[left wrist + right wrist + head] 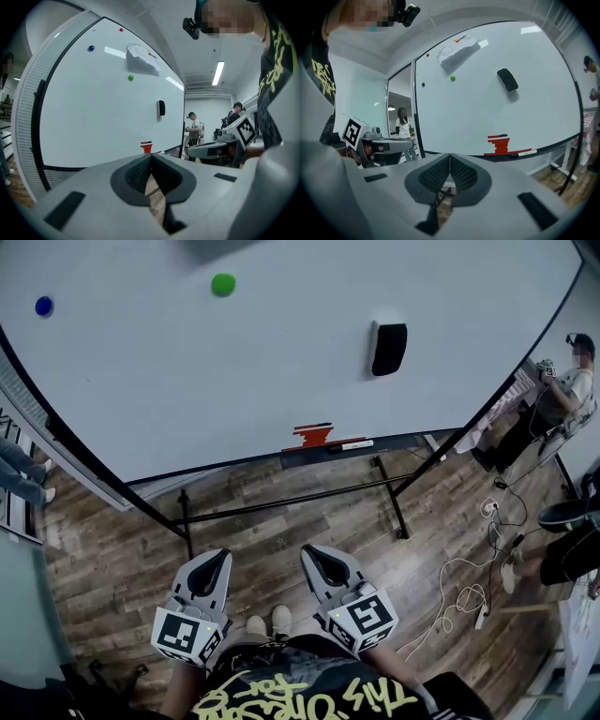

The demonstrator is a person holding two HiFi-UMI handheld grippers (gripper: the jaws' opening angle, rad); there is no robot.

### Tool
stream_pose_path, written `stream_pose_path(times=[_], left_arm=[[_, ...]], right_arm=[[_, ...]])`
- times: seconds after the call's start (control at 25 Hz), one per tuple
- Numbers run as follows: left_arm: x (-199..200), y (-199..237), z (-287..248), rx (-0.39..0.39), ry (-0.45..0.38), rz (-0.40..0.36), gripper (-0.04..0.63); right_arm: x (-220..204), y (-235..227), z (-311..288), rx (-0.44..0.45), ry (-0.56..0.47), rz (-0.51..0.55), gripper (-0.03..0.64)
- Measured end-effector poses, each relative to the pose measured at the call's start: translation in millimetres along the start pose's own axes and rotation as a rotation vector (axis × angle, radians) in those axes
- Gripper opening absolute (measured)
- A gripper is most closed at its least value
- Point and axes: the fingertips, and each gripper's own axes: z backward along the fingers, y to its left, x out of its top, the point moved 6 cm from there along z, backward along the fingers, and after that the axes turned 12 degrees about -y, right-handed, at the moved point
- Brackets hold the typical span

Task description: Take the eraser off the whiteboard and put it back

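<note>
Facing a whiteboard (234, 381) on a black stand (291, 498), we stand back from it, with wood floor (281, 540) lying between. A person (574, 381) stands past the board's right edge, and cables (469, 589) trail over the floor on that side. We hold the left gripper (217, 561) and right gripper (319, 559) low and side by side, both aimed at the board, each with its jaws pressed together on nothing. The black eraser (388, 349) clings to the board right of centre, well apart from both grippers. The tray (394, 440) along the lower edge carries a red block (312, 435) and a marker (354, 444). A green magnet (223, 284) and a blue magnet (44, 306) sit higher up, to the left.
</note>
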Motion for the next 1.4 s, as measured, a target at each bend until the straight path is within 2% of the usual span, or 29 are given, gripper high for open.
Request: stream_pose_path(times=[0.12, 0.28, 0.44, 0.6, 0.96, 1.24, 1.4], left_arm=[[3.8, -1.1, -5.8, 0.006, -0.014, 0.028, 0.008], [2.8, 0.5, -5.7, 0.009, -0.016, 0.031, 0.008], [0.6, 5.0, -5.4, 0.025, -0.007, 0.038, 0.008], [-2.1, 10.9, -4.6, 0.027, 0.010, -0.023, 0.008], [2.3, 15.6, -6.3, 0.066, 0.016, -0.037, 0.008], [3.4, 35.1, -27.0, 0.043, 0.007, -0.046, 0.008], [1.7, 50.9, -46.9, 0.020, 0.003, -0.039, 0.008]], right_arm=[[-2.1, -1.9, 0.1, 0.003, 0.029, -0.005, 0.009], [-6.5, -4.9, -3.6, 0.002, 0.004, -0.008, 0.009], [-3.6, -4.1, -4.6, 0.002, 0.050, 0.000, 0.009], [-0.8, -8.4, -6.1, 0.008, 0.011, -0.013, 0.009], [-3.3, -23.0, -11.0, 0.015, -0.011, -0.025, 0.009], [5.3, -34.9, -30.2, 0.001, -0.051, 0.016, 0.011], [10.6, -46.8, -43.3, -0.038, 0.004, 0.027, 0.009]])
